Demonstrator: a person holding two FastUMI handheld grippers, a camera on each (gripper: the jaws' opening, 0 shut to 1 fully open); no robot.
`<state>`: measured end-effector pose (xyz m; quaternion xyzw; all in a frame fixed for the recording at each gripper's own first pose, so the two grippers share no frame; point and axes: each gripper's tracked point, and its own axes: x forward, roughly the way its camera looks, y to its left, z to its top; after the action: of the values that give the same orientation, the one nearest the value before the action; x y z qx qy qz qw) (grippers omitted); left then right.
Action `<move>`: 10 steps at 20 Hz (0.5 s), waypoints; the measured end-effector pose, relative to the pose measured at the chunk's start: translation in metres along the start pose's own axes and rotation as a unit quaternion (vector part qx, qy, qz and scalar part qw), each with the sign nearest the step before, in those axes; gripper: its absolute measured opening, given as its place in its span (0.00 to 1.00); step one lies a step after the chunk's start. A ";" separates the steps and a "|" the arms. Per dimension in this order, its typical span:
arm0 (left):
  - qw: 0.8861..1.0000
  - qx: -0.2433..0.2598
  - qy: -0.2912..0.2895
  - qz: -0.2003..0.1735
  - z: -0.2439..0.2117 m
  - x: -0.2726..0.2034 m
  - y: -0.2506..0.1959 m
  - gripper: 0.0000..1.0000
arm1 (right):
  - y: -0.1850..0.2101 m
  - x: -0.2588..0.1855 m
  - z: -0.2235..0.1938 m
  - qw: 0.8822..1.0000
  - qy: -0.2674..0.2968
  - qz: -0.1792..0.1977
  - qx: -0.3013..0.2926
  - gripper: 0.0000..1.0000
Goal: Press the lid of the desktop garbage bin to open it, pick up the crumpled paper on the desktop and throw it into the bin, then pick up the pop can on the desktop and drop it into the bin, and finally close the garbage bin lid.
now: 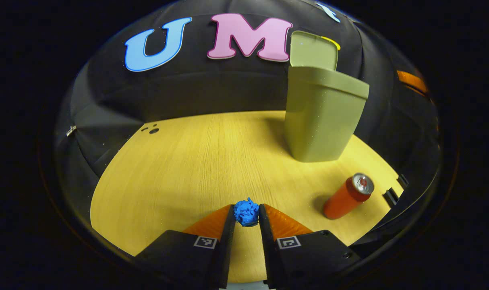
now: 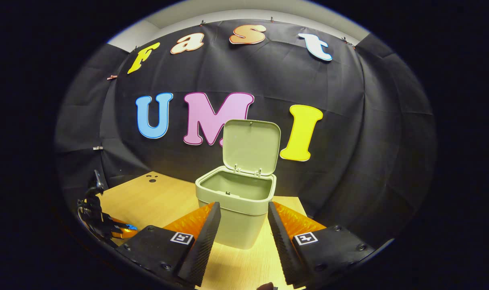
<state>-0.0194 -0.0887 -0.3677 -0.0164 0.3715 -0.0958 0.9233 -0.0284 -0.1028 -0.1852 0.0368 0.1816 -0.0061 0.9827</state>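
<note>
While the garbage bin (image 2: 236,205) stands near the back of the wooden surface (image 1: 188,169) with its lid (image 2: 251,146) swung upright on the rear hinge, the first step of the task looks done and the mouth is free to receive things. As the largest item, the bin appears to be stiff moulded plastic, probably light enough to shift if bumped, so anything should go in from above and not scrape the rim.

Next in size, the pop can (image 1: 348,196) stands tilted in the fisheye, near the bin's foot and well apart from the paper. It is likely thin metal, smooth and a little slippery, and easy to dent; I judge the middle of its wall to be the best place to take hold.

Smallest is the crumpled paper (image 1: 246,212), a blue wad sitting between the fingers of the left tongs (image 1: 247,215) at their tips. Both fingers appear to press on its sides, so I read these tongs as clenched on the paper. It should be very light, soft and springy, so a moderate squeeze across its widest part should hold it.

The left tongs sit low, pointing forward over the surface, with the bin ahead and to their right. The right tongs (image 2: 242,215) hang released, fingers spread and holding nothing, aimed at the front of the bin.
</note>
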 end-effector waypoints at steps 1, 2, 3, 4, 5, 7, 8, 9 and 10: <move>1.000 -0.004 -0.015 -0.003 0.018 -0.003 -0.002 0.40 | 0.000 0.001 0.000 1.000 0.001 0.000 0.001 0.76; 1.000 -0.008 -0.028 -0.010 0.032 -0.005 -0.005 0.40 | -0.001 0.001 -0.001 1.000 0.001 0.000 0.003 0.76; 0.999 -0.012 -0.043 -0.018 0.050 -0.008 -0.009 0.40 | 0.000 0.001 -0.001 1.000 0.001 0.000 0.004 0.76; 0.998 -0.014 -0.057 -0.023 0.066 -0.010 -0.012 0.39 | -0.001 0.002 -0.002 1.000 0.002 -0.001 0.005 0.76; 0.997 -0.013 -0.073 -0.026 0.085 -0.013 -0.013 0.40 | -0.001 0.002 -0.002 1.000 0.003 -0.001 0.005 0.76; 0.994 -0.006 -0.104 -0.031 0.122 -0.020 -0.018 0.40 | -0.002 0.001 -0.001 1.000 0.000 -0.001 0.011 0.76; 0.992 -0.002 -0.119 -0.033 0.139 -0.024 -0.021 0.40 | -0.002 0.002 -0.001 1.000 -0.001 -0.002 0.013 0.76; 0.990 0.000 -0.133 -0.037 0.157 -0.027 -0.024 0.40 | -0.002 0.001 -0.002 1.000 -0.001 -0.003 0.014 0.76; 0.988 0.001 -0.148 -0.041 0.173 -0.030 -0.027 0.39 | -0.002 0.001 -0.002 1.000 -0.001 -0.005 0.013 0.76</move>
<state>0.0742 -0.1169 -0.2195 -0.0445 0.2300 -0.1306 0.9634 -0.0279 -0.1051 -0.1874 0.0492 0.1803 -0.0131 0.9823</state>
